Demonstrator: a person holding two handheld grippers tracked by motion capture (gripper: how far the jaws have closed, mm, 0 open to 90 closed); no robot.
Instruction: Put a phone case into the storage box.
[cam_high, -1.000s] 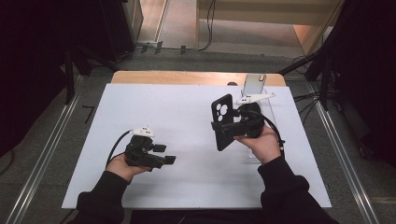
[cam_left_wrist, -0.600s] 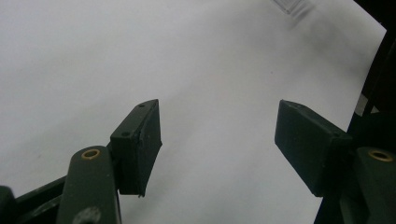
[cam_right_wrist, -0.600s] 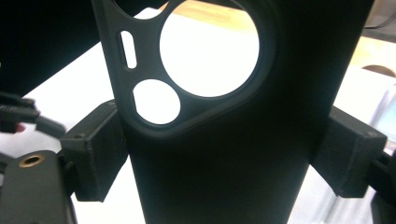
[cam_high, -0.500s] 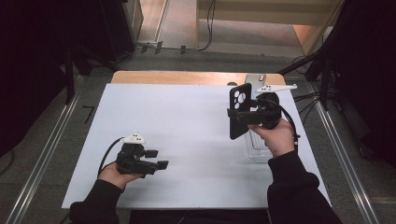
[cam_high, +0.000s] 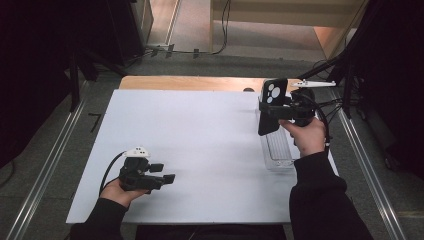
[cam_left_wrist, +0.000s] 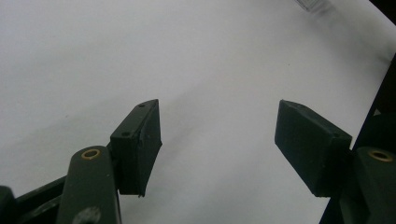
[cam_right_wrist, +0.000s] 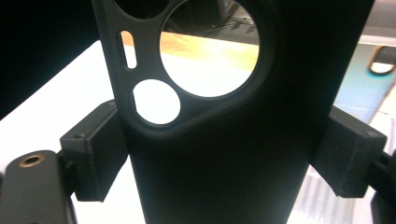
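A black phone case (cam_high: 272, 105) with round camera cutouts stands upright in the air at the right of the white mat (cam_high: 200, 130). My right gripper (cam_high: 270, 111) is shut on it, and in the right gripper view the pads (cam_right_wrist: 98, 149) press on both long edges of the phone case (cam_right_wrist: 224, 177). It hangs above a clear plastic tray (cam_high: 278, 150). My left gripper (cam_high: 164, 172) rests low near the mat's front left, open. In the left gripper view its jaws (cam_left_wrist: 219, 140) stand wide apart over bare white mat with nothing between them.
The mat covers a wooden table whose far edge (cam_high: 190, 82) shows behind it. Metal rails (cam_high: 45, 165) run along the floor on both sides, and cables lie on the floor beyond the table. The clear tray (cam_right_wrist: 303, 200) lies below the case.
The right gripper has carried the phone case to the right and farther away, to above the clear tray. The left hand has drifted a little left and toward the front edge.
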